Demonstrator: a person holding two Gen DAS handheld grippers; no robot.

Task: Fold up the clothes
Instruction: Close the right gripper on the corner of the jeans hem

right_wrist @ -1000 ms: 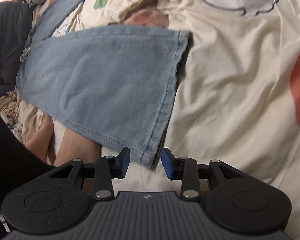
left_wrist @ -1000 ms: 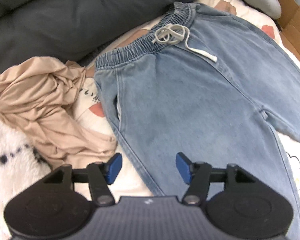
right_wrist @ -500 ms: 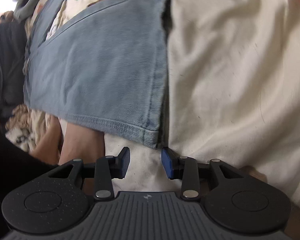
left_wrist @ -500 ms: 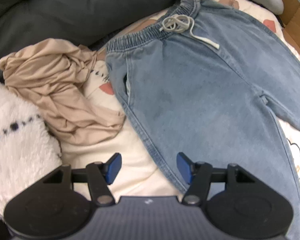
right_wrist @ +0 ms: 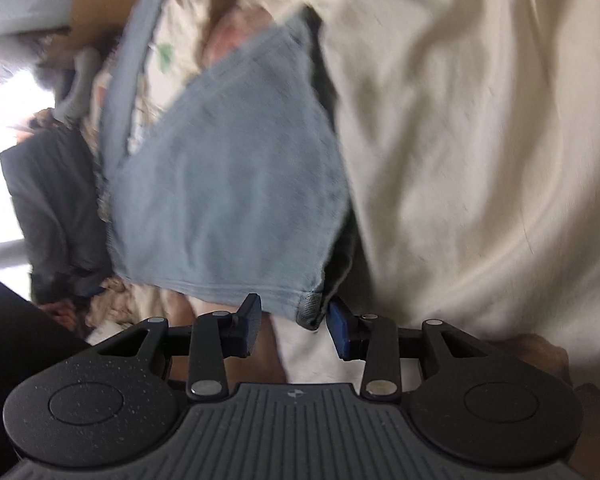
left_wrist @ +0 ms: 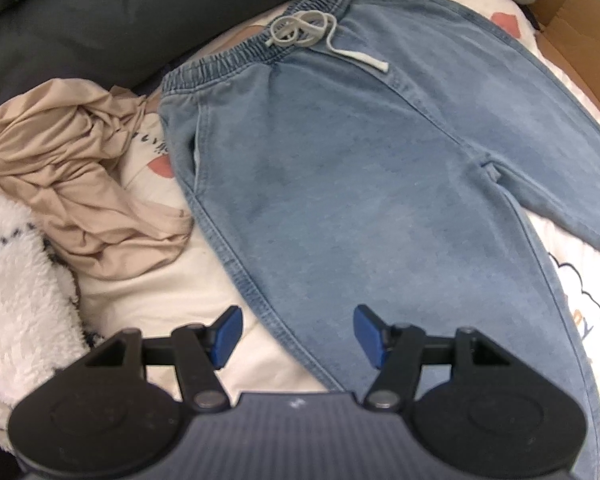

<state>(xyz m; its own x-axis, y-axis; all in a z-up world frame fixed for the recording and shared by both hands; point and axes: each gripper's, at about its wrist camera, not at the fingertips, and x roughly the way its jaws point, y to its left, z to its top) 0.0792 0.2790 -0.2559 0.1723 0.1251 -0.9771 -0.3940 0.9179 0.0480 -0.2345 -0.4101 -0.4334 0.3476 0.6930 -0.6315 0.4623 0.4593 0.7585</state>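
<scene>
left gripper [left_wrist: 296,334]: jaws held wide apart, nothing clamped; outer side seam of the jeans is seen passing under the gap, pads not pressed on it.
left-side room: bare cream sheet [left_wrist: 172,292] is seen just under the left pad, free of clothes up to the beige garment.
jeans [left_wrist: 364,184]: laid flat on the sheet, front up, legs running toward the lower right; near side seam runs diagonally from the waistband down to the gripper.
beige garment [left_wrist: 80,168]: crumpled beside the jeans' hip edge, touching or nearly touching it near the pocket.
white fleece [left_wrist: 16,288]: bunched at the left edge, against the beige garment.
waistband [left_wrist: 260,52]: elastic, at the far end, drawstring [left_wrist: 312,36] knotted and trailing onto the denim.
dark bedding [left_wrist: 100,12]: piled beyond the waistband, closing off the far left.
cardboard [left_wrist: 572,32]: seen at the far right, past the jeans' other side.
right gripper [right_wrist: 294,322]: jaws released, partly open; hem corner [right_wrist: 310,308] of a jeans leg sits in the gap close to the right pad; whether it touches cannot be told, picture blurred.
leg hem edge: runs leftward from that corner, lifted slightly off the sheet.
right-side room: open cream sheet is seen to the right of the leg, wrinkled.
</scene>
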